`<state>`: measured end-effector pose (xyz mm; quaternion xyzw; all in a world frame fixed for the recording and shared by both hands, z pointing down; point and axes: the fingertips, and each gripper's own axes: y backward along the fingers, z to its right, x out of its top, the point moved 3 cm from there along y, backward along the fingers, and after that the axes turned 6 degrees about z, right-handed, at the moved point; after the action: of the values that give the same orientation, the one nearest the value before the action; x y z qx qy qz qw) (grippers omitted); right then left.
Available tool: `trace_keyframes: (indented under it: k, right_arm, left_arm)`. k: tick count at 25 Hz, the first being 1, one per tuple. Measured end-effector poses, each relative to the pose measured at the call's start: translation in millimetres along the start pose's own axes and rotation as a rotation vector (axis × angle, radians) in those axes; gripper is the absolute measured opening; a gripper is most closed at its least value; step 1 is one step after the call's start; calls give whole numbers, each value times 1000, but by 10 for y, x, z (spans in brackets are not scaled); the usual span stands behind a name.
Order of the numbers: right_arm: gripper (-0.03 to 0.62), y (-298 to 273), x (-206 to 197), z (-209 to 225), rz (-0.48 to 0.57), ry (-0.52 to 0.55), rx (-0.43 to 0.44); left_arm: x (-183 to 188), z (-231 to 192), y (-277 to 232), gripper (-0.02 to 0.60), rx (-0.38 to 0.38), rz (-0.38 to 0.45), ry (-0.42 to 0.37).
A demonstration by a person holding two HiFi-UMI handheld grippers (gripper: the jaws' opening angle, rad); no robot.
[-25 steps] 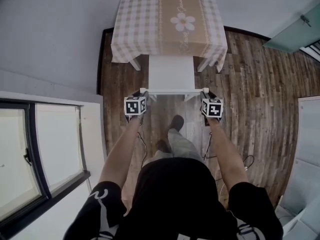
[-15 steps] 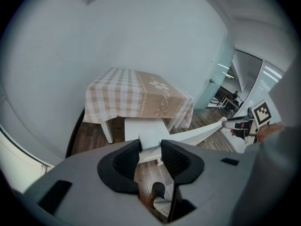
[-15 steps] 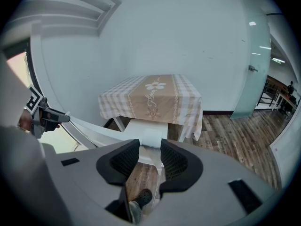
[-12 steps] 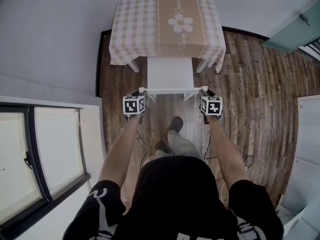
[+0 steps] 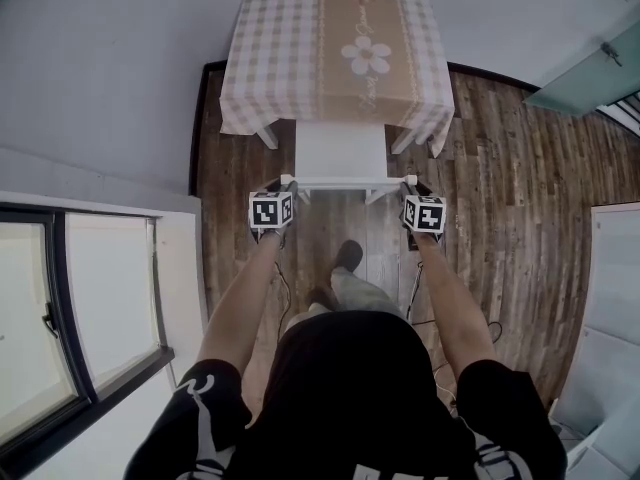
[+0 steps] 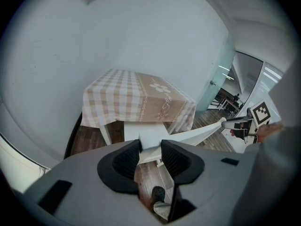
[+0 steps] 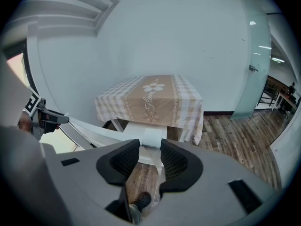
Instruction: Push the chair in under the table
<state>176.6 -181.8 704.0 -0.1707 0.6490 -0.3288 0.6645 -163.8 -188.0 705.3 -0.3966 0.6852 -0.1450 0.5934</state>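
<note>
Standing in front of the table (image 5: 283, 63), the white chair (image 5: 340, 149) had the far part of its seat tucked beneath the checked cloth, while its back rail stayed clear on the side away from the table. The left claw (image 5: 284, 185) was closed on the rail's left end, the white post filling the gap between its pads. The right claw (image 5: 410, 185) gripped the rail's right end the same way. Both pointed down towards the table.
</note>
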Motion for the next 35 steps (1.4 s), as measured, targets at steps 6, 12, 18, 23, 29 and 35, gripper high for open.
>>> trace_keyframes:
  k: [6, 12, 18, 23, 29, 35]
  right_arm:
    - [143, -120, 108, 53, 9, 3, -7]
    - [143, -238, 220, 131, 11, 7, -1]
    - [143, -379, 350, 163, 13, 10, -2]
    - [143, -464, 437, 213, 16, 14, 3]
    - [143, -511, 471, 246, 15, 18, 13]
    - [143, -521, 494, 267, 5, 16, 23]
  left_arm:
    - [104, -28, -108, 150, 1, 5, 1]
    - [243, -36, -239, 150, 15, 5, 1]
    - [382, -83, -374, 149, 25, 6, 6]
    - [481, -96, -458, 149, 31, -1, 9]
    - [517, -92, -502, 149, 44, -3, 12]
    - [553, -83, -513, 147, 59, -8, 17]
